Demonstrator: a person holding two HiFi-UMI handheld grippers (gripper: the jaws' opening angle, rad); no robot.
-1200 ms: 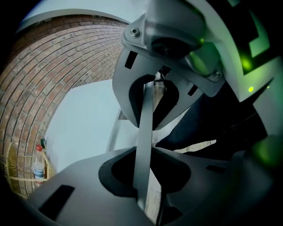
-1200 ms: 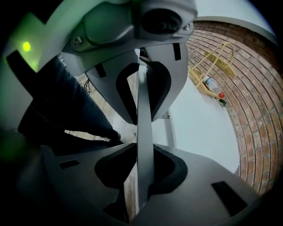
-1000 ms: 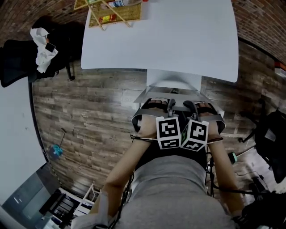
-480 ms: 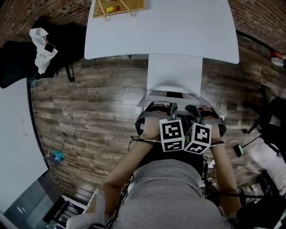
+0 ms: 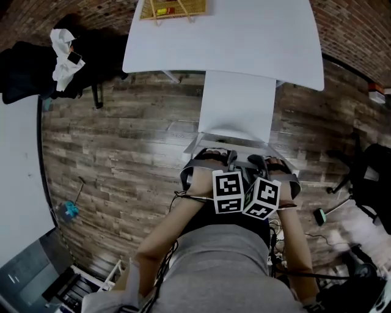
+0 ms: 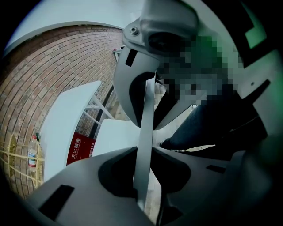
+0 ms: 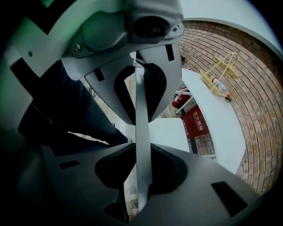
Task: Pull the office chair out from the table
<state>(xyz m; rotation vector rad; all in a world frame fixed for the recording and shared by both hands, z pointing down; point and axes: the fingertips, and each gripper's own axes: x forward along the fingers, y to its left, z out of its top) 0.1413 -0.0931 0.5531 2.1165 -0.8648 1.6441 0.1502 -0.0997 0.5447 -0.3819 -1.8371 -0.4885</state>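
left claw (image 5: 231,160) and right claw (image 5: 259,162), side by side, each pinching the thin top edge of the chair (image 5: 236,110) back; the edge runs straight between both pairs of jaws. the white seat stands on the wood floor (image 5: 122,140), its far end meeting the near edge of the white tabletop (image 5: 244,43). a wire basket (image 5: 174,7) holding a bottle (image 7: 219,86) sits at the tabletop's far side. a black chair (image 5: 30,79) draped with white cloth stands at far left.

Grey shirt (image 5: 232,263), seemingly dark jeans (image 6: 201,126)

Chair (image 5: 237,109) before table (image 5: 244,36), basket (image 5: 197,7) atop
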